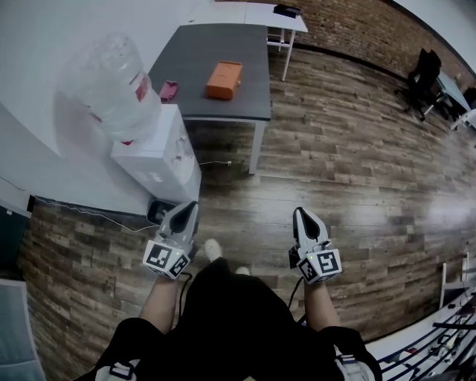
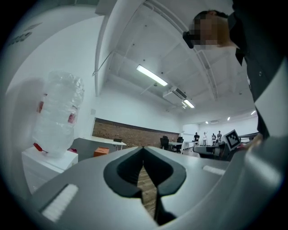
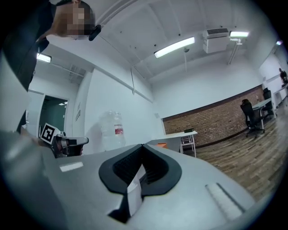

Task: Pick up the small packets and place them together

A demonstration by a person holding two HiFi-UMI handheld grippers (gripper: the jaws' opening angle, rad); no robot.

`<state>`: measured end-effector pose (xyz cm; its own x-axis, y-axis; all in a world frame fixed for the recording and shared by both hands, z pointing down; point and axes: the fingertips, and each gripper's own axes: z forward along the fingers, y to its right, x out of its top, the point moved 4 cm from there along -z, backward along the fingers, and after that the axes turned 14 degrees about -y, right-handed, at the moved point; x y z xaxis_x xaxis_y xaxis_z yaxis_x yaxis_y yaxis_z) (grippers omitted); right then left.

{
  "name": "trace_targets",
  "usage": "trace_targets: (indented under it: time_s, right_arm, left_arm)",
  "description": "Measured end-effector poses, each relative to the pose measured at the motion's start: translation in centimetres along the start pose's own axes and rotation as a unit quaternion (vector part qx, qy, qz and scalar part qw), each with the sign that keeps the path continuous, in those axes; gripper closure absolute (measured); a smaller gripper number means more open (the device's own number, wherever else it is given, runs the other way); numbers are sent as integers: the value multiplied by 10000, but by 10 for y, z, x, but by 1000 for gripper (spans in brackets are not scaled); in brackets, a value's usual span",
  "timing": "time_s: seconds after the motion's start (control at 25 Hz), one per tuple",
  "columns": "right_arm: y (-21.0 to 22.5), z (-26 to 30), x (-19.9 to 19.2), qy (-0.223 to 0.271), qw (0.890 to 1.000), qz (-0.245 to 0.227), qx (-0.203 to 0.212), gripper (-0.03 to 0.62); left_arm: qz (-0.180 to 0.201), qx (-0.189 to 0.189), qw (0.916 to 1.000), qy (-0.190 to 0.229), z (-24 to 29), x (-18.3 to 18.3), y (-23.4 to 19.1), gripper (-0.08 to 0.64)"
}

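Observation:
An orange packet and a smaller pink packet lie on a dark grey table across the wooden floor, far ahead of both grippers. The orange packet also shows small in the left gripper view. The person stands on the floor and holds both grippers level in front of the body. My left gripper has its jaws together at the tip, with nothing held. My right gripper is likewise shut and empty. Neither gripper is near the packets.
A white water dispenser with a large clear bottle stands against the wall, left of the table. A white table stands behind the grey one. An office chair sits far right. Several people stand in the distance.

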<state>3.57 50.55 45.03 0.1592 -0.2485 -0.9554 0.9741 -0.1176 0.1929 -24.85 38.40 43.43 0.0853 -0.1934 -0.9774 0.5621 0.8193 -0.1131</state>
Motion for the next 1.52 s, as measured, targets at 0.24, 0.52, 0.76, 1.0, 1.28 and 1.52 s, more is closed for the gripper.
trace_targets:
  time_s: [0.24,0.52,0.76,1.0,1.28,1.52]
  right_arm:
    - [12,24,1,-263,9995,-63,-184,591]
    - [22,59,25,-35,9998,-112,-139,591]
    - [30,116,55,77,9995,-254,-182,591]
    - [34,158,67,176,9992,-189,-296,591]
    - [35,198,69,124,9998,61,-133,591]
    - [56,218,78,205,9996,198,-49,591]
  left_arm:
    - [126,-13,9999,-25,30,0,-23,548]
    - [53,-355,9993,68,81,4,-58,537]
    - [39,-378,9990,235,124,23,-109,537]
    - [176,-524,9982,216,148,37,-136,537]
    - [56,-479,9988,90,165,39,-169,537]
    - [-129,-485,9987,2,185,37,-175,555]
